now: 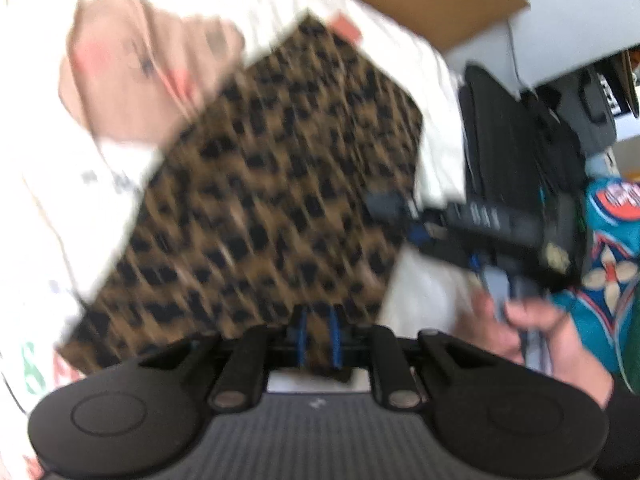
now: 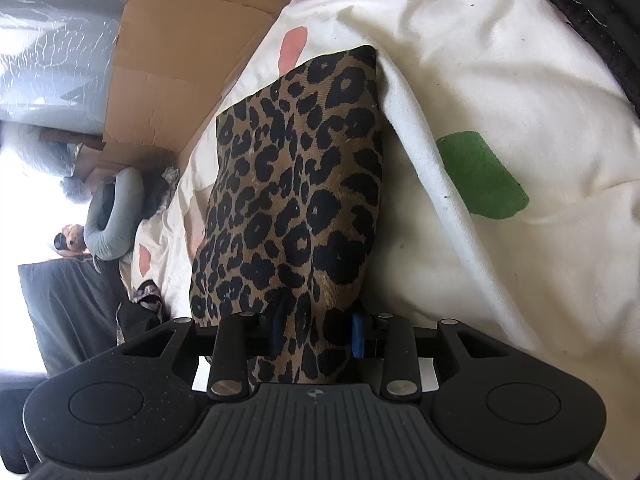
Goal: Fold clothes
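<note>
A leopard-print garment (image 1: pixel 272 184) lies folded into a flat rectangle on a white printed bedcover (image 1: pixel 120 168); the left wrist view is blurred. My left gripper (image 1: pixel 318 336) hovers over the garment's near edge, its blue pads a narrow gap apart and gripping nothing that I can see. In the right wrist view the leopard garment (image 2: pixel 296 184) runs up from between the pads of my right gripper (image 2: pixel 317 330), which stand apart around a bunched corner without squeezing it. The left wrist view also shows the right gripper (image 1: pixel 384 206) at the garment's right edge, held by a hand (image 1: pixel 552 340).
Flattened cardboard (image 2: pixel 176 60) borders the white bedcover (image 2: pixel 500 60) at the far side. A grey neck pillow (image 2: pixel 112 216) and dark fabric (image 2: pixel 68 308) lie to the left. A black bag (image 1: pixel 512 140) and a teal patterned garment (image 1: pixel 608 248) are at the right.
</note>
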`<move>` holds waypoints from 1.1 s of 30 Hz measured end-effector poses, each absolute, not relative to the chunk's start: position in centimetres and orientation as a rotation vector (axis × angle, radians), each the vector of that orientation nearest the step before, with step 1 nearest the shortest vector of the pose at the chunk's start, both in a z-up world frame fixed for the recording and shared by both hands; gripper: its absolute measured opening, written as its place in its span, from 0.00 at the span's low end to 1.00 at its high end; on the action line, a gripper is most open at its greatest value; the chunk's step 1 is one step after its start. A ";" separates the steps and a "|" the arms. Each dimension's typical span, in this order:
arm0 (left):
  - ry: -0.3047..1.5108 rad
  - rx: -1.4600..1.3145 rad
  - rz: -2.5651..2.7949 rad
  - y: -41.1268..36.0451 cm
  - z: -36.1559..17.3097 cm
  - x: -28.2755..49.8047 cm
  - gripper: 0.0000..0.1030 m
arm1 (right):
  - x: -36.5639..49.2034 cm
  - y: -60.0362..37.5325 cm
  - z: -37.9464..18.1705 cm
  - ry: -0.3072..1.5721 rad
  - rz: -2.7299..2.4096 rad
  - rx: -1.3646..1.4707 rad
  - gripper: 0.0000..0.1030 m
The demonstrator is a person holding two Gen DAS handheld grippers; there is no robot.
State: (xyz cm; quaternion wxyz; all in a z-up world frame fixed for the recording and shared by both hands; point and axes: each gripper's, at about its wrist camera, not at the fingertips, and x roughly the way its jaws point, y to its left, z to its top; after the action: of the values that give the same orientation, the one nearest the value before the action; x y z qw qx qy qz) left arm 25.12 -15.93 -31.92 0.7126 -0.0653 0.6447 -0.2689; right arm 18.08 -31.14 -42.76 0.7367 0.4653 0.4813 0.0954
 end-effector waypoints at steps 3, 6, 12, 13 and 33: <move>1.338 -0.119 -0.551 -15.1 -31.4 27.3 0.19 | 18.0 -31.2 -42.7 1.057 0.211 1.013 0.32; 1.276 -0.088 -0.557 -14.7 -31.3 29.2 0.31 | 17.9 -31.2 -42.6 1.057 0.210 1.007 0.32; 1.216 -0.036 -0.570 -14.9 -31.8 31.0 0.31 | 17.7 -31.2 -42.7 1.061 0.213 0.993 0.33; 1.209 -0.030 -0.572 -14.8 -31.9 31.2 0.31 | 17.7 -31.2 -42.7 1.061 0.213 0.994 0.32; 1.129 -0.036 -0.641 -15.1 -35.1 32.2 0.14 | 17.7 -30.9 -42.5 1.056 0.215 0.993 0.33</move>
State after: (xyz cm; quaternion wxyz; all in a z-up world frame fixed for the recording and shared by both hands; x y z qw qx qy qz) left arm 32.16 -15.13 -35.08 0.7963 -0.0166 0.5258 -0.2986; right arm 17.75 -30.95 -42.52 0.7434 0.4533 0.4819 0.0980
